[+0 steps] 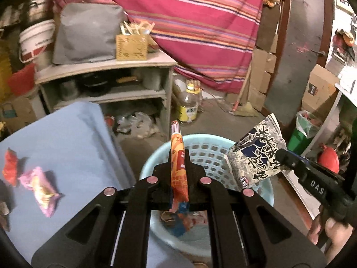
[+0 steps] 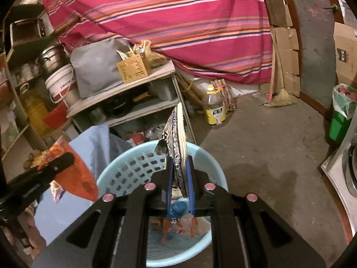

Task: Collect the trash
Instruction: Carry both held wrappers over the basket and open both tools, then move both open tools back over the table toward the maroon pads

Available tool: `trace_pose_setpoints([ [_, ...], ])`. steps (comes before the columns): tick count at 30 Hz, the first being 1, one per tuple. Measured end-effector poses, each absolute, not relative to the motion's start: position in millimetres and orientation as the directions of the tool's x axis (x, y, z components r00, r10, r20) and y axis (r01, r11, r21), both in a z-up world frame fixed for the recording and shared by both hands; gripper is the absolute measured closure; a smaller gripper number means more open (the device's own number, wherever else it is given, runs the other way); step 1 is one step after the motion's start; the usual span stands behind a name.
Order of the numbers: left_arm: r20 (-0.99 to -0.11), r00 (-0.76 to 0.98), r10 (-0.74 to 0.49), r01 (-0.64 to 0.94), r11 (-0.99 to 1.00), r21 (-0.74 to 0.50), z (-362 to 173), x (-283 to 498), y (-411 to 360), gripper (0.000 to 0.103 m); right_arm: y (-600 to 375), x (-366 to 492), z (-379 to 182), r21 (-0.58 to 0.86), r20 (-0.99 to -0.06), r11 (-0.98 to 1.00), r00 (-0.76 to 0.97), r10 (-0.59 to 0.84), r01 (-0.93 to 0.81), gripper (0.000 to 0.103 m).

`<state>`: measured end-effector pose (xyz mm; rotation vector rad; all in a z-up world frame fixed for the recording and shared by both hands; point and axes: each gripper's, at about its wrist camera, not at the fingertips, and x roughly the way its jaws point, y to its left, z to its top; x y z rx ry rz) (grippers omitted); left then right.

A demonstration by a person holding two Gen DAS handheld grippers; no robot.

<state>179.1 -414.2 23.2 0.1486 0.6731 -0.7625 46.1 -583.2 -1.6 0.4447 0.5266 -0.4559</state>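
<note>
Cluttered storeroom: left gripper (image 1: 178, 156) pinching orange wrapper (image 1: 178, 169), right gripper (image 2: 179, 163) pinching patterned packet (image 2: 176, 138); release both only directly above blue basket (image 1: 207, 154) below the jaws

We read only 1 clear mark: the white letters "DAS" on the black body of the right gripper (image 1: 281, 156). The black-and-white packet (image 1: 258, 154) it grips bears large characters we cannot make out. Print on the orange wrapper (image 1: 178, 167), the yellow bottle label (image 2: 215, 114) and the white bucket (image 1: 36, 42) stays illegible.
</note>
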Motion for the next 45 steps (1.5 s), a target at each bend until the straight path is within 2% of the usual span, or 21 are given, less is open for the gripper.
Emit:
trace_pose_setpoints([
  [4,-0.639,0.504,-0.581,0.693,0.713,-0.101,11,181,-437,0.092,-586,49,-4,0.287,-0.571,0.801,0.765,-0.297,0.525,0.091],
  [6,-0.645,0.500,-0.578,0.697,0.710,-0.096,10,182,-440,0.081,-587,49,-4,0.294,-0.571,0.797,0.765,-0.297,0.528,0.091],
  [8,-0.640,0.505,-0.579,0.701,0.708,-0.088,11,180,-443,0.058,-587,50,-5,0.298,-0.572,0.794,0.765,-0.296,0.529,0.091],
  [11,-0.617,0.529,-0.582,0.701,0.710,-0.069,17,177,-437,0.038,-586,53,-6,0.285,-0.578,0.798,0.760,-0.298,0.530,0.091],
  [16,-0.585,0.550,-0.596,0.693,0.717,-0.077,31,174,-414,0.015,-583,58,-8,0.278,-0.587,0.800,0.753,-0.297,0.532,0.091],
  [19,-0.559,0.586,-0.587,0.676,0.734,-0.063,38,171,-394,0.007,-578,63,-8,0.274,-0.591,0.804,0.751,-0.292,0.528,0.087],
  [21,-0.546,0.611,-0.573,0.657,0.752,-0.054,42,171,-377,0.005,-573,69,-8,0.242,-0.600,0.812,0.740,-0.304,0.531,0.087],
  [22,-0.545,0.619,-0.566,0.650,0.758,-0.051,44,171,-370,0.005,-569,72,-8,0.224,-0.607,0.815,0.731,-0.312,0.534,0.082],
  [24,-0.543,0.640,-0.544,0.624,0.780,-0.047,46,174,-350,0.005,-564,77,-9,0.199,-0.622,0.816,0.713,-0.323,0.543,0.058],
  [25,-0.541,0.650,-0.534,0.610,0.791,-0.048,47,175,-339,0.005,-561,80,-10,0.194,-0.629,0.816,0.708,-0.322,0.544,0.041],
  [26,-0.540,0.657,-0.527,0.600,0.799,-0.050,47,177,-330,0.005,-559,82,-11,0.194,-0.633,0.816,0.705,-0.320,0.544,0.037],
  [28,-0.541,0.675,-0.501,0.569,0.821,-0.051,47,181,-305,0.005,-553,86,-11,0.183,-0.641,0.813,0.694,-0.328,0.553,0.037],
  [30,-0.542,0.700,-0.465,0.536,0.843,-0.031,46,183,-280,0.005,-546,90,-10,0.168,-0.640,0.812,0.689,-0.341,0.559,0.030],
  [32,-0.535,0.737,-0.413,0.491,0.871,0.005,44,185,-249,0.005,-534,94,-6,0.153,-0.630,0.819,0.694,-0.350,0.552,0.019],
  [35,-0.538,0.764,-0.357,0.442,0.896,0.033,41,191,-213,0.005,-511,106,-1,0.124,-0.615,0.834,0.701,-0.361,0.538,0.013],
  [45,-0.555,0.818,-0.150,0.199,0.980,0.027,18,235,-70,0.005,-432,152,2,0.124,-0.598,0.876,0.740,-0.309,0.466,0.005],
])
